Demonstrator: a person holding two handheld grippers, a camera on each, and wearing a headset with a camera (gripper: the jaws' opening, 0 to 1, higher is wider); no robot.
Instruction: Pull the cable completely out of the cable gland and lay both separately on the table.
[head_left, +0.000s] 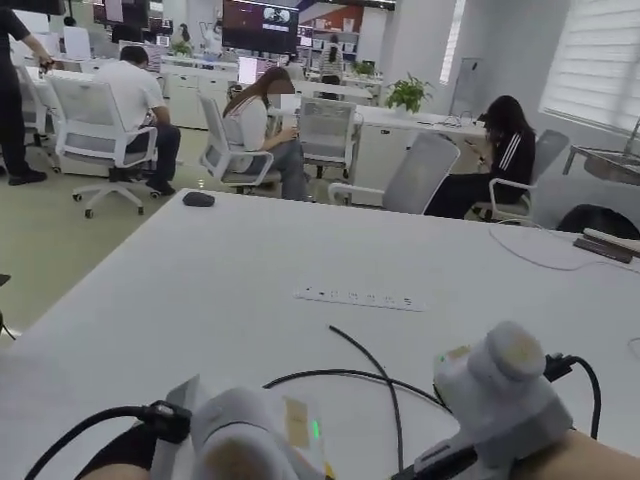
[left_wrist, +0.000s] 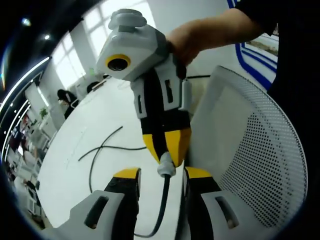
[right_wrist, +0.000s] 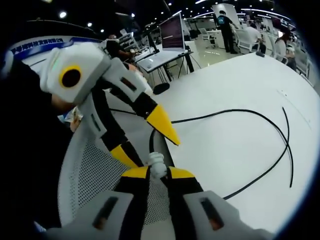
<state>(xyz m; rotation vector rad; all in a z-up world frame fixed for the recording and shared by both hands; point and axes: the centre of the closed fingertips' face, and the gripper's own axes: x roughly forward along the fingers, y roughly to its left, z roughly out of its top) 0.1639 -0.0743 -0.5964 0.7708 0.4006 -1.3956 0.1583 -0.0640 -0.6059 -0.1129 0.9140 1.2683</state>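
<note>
A small white cable gland (right_wrist: 157, 164) sits between my right gripper's (right_wrist: 158, 173) yellow tips, which are shut on it. From the gland a thin black cable (left_wrist: 163, 200) runs back between my left gripper's (left_wrist: 164, 175) jaws. These stand apart and do not touch the cable, so the left gripper is open. Seen from the left gripper view, the right gripper (left_wrist: 167, 157) comes down from above, clamped on the gland (left_wrist: 166, 169). More black cable (head_left: 380, 385) lies in crossing loops on the white table (head_left: 300, 250). The two gripper bodies (head_left: 250, 440) (head_left: 500, 385) sit low in the head view, fingertips hidden.
A white mesh chair back (left_wrist: 250, 150) stands right beside the grippers. A flat socket strip (head_left: 360, 297) is set into the table's middle, and a dark mouse (head_left: 198, 199) lies at its far edge. People sit at desks beyond.
</note>
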